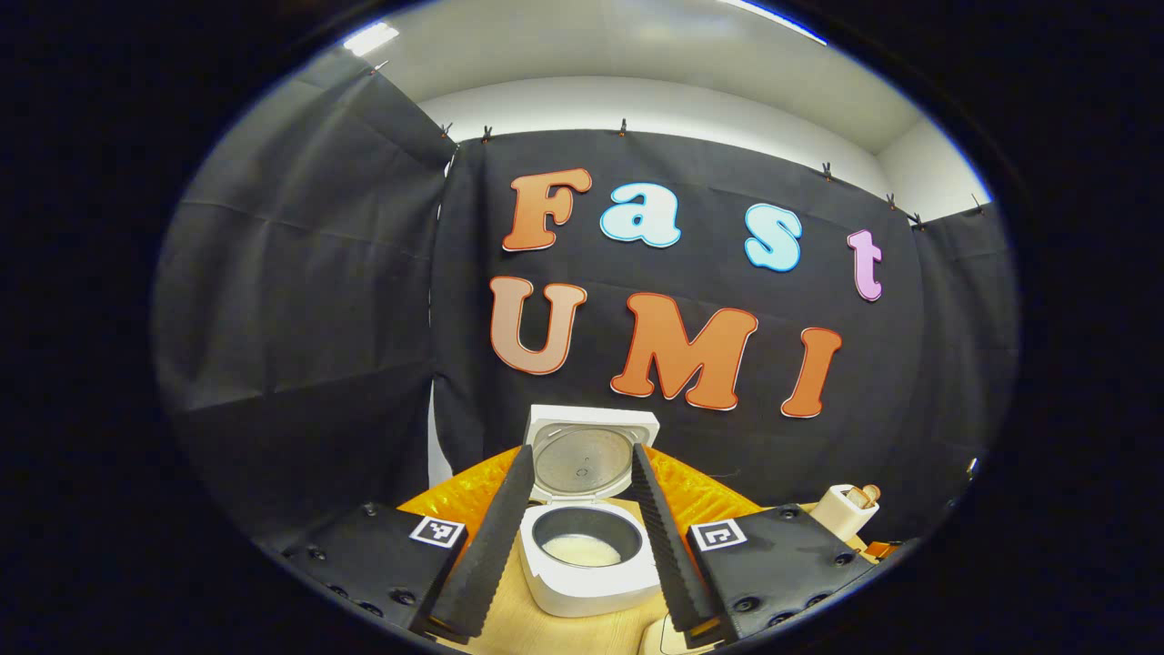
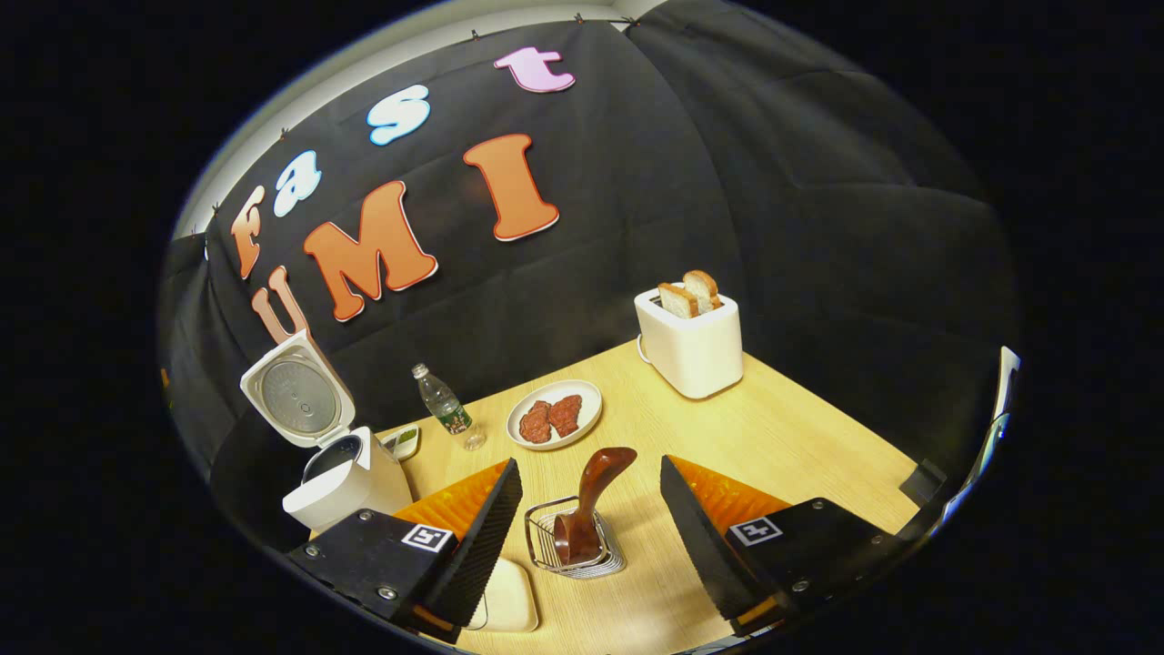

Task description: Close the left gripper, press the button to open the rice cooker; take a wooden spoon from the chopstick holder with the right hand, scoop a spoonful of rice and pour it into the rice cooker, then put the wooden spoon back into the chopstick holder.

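The rice cooker (image 1: 587,546) sits low in the centre of the left gripper view, lid (image 1: 587,455) swung up and standing behind the pot, with a pale layer of rice at the bottom of the dark inner bowl. The left tool (image 1: 582,537) is released: its two ribbed fingers (image 1: 486,546) spread wide, one on each side of the cooker, touching nothing. Behind the fingers, orange pieces of the tool frame the cooker's lid.

In the right gripper view the same cooker (image 2: 341,482) stands at the left edge of the frame, lid (image 2: 296,400) raised. The wooden spoon (image 2: 591,505) stands in the wire chopstick holder (image 2: 573,546) at lower centre, bowl end down in the rack and handle curving up and to the right. The right tool (image 2: 591,537) is also released, its fingers apart on either side of the holder and spoon, not touching them.

Just beyond the holder on the light wooden table (image 2: 800,437), a white plate (image 2: 555,414) carries two dark reddish pieces. To its left stands a small clear bottle (image 2: 441,400), and near that a small dish (image 2: 403,441). A white toaster (image 2: 691,341) with two slices of bread poking out sits in the upper right of the table. A pale cream object (image 2: 509,596) lies at the bottom edge beside the left-hand finger.
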Available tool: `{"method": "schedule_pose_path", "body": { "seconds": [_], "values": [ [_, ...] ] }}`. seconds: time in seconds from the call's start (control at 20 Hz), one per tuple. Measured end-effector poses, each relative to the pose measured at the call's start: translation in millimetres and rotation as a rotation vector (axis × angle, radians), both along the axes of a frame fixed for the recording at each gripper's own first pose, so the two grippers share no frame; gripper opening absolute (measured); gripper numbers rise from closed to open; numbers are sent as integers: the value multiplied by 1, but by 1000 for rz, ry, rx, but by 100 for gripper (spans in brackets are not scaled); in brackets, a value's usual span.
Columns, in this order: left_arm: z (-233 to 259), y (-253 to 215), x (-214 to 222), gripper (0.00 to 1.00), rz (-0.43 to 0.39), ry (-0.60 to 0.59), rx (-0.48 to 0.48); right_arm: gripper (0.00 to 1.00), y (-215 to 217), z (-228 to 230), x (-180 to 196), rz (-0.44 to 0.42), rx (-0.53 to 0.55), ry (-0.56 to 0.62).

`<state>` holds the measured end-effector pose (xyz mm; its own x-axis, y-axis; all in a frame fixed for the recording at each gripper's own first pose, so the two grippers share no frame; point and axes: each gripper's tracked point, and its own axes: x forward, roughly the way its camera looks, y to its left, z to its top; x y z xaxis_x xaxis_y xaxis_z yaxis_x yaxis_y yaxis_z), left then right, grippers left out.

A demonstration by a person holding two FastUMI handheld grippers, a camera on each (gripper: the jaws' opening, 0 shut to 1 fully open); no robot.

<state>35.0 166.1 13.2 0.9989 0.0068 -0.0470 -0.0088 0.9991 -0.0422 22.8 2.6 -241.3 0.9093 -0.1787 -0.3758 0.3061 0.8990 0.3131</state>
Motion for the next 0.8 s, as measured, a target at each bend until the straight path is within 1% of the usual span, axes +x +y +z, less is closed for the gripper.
{"method": "schedule_pose_path", "body": {
  "seconds": [0.15,0.35,0.4,0.45,0.55,0.6,0.65,0.8],
  "values": [
    [12,3,-9,100,47,-29,47,95,-1,-23,12,26,38,45],
    [20,2,-25,100,107,-39,114,92,3,-48,25,56,102,91],
    [22,6,-29,100,131,-45,140,83,3,-53,28,61,119,100],
    [25,6,-33,100,148,-53,166,78,4,-56,32,65,133,107],
    [27,8,-42,99,191,-74,203,58,4,-61,42,60,156,112],
    [29,7,-46,99,203,-81,207,56,5,-62,47,63,173,109],
    [27,5,-50,99,206,-74,201,52,6,-64,51,69,201,110],
    [19,10,-60,98,230,-48,161,43,9,-71,62,83,247,113]
  ]
}}
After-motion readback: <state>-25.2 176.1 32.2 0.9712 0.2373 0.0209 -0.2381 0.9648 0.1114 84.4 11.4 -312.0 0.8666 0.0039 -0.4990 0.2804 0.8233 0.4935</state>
